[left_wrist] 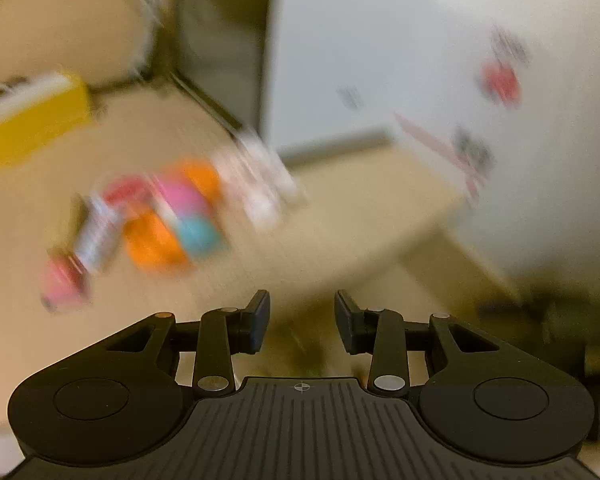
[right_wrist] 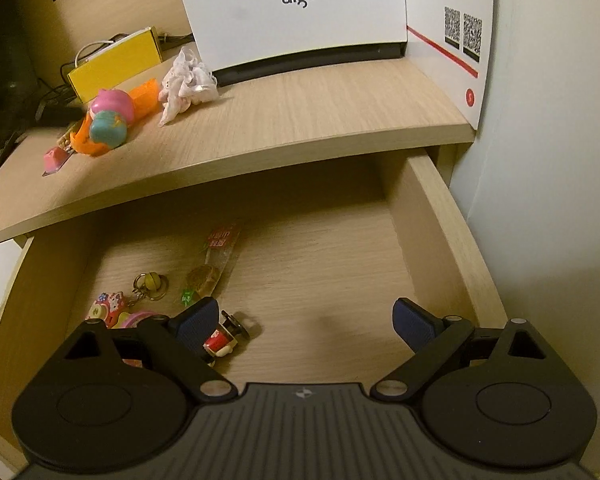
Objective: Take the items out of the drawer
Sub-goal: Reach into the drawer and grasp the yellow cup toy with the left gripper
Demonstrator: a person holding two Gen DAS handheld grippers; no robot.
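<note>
Drawer stands pulled out under the desk top, and several small things lie on its floor towards the left: a patterned charm, a key ring, a clear packet and a tiny red-and-white figure. Left gripper shows fingers partly apart with nothing between them, its view blurred. Right gripper hovers over the drawer, fingers wide apart and empty. Picking seems midway; next, probably, it must shift left and descend onto the figure.
</note>
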